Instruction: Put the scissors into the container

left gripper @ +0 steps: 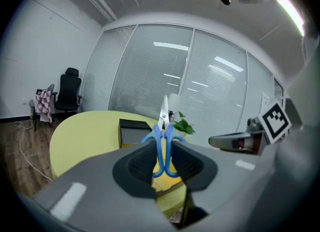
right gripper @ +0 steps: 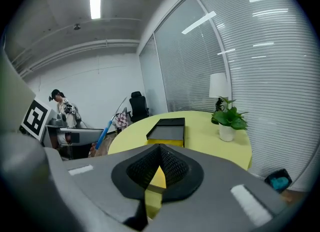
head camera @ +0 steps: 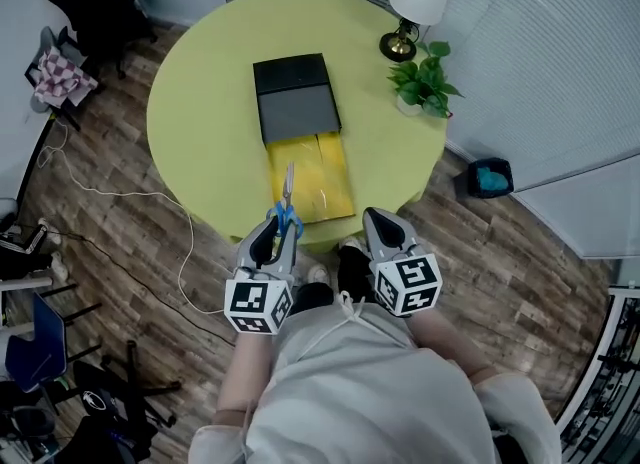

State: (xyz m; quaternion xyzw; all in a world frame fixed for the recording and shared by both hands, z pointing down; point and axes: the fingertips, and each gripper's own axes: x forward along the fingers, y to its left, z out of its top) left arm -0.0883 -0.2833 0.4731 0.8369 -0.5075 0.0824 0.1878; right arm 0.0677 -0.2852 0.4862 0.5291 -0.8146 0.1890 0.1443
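The container sits mid-table: a dark grey sleeve (head camera: 296,100) with its yellow drawer (head camera: 312,180) pulled out toward me. My left gripper (head camera: 279,220) hangs at the table's near edge, shut on the blue handles of the scissors (head camera: 287,197), whose steel blades point away over the drawer. In the left gripper view the scissors (left gripper: 163,141) stand upright between the pads, in front of the container (left gripper: 134,130). My right gripper (head camera: 376,218) is beside it to the right, shut and empty. Its own view shows the container (right gripper: 167,130) ahead and the scissors (right gripper: 107,126) at left.
On the round yellow-green table (head camera: 200,112), a white lamp (head camera: 415,2) and a potted plant (head camera: 425,80) stand at the far right. Around it are a black office chair (head camera: 95,2), a white cable (head camera: 150,202) on the wood floor, and a bin (head camera: 490,177).
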